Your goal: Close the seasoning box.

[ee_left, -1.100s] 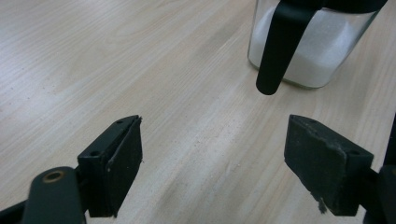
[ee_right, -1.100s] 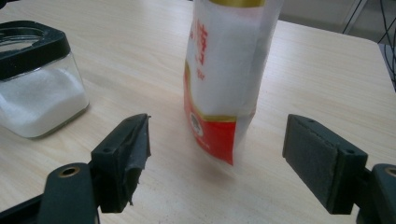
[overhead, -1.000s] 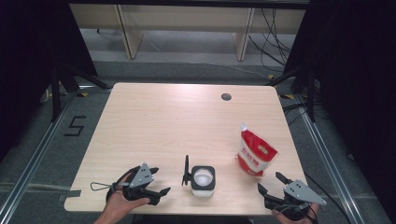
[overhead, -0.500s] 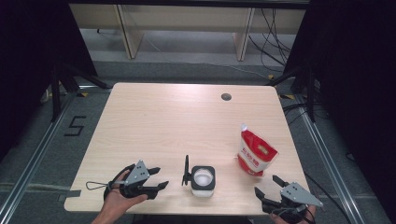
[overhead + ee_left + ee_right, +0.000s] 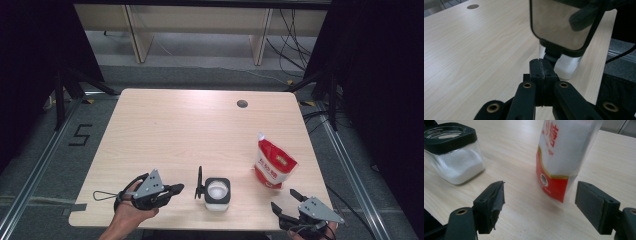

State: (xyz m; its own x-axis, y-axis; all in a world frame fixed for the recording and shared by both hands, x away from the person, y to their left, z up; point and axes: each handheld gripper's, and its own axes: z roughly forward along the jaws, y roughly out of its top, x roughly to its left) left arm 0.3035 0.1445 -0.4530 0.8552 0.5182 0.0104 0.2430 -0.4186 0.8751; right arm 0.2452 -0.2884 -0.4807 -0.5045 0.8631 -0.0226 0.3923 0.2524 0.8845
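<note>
Sugar jar near the table's front edge, between my two tools.

The glass jar of white sugar stands with its black hinged lid flipped upright on its left side. My left tool, just beside that lid, has just pressed its jaws together on nothing. My right tool stays spread wide, gripping nothing, facing the red-and-white sugar pouch standing just ahead. A cable hole sits far back on the table.
</note>
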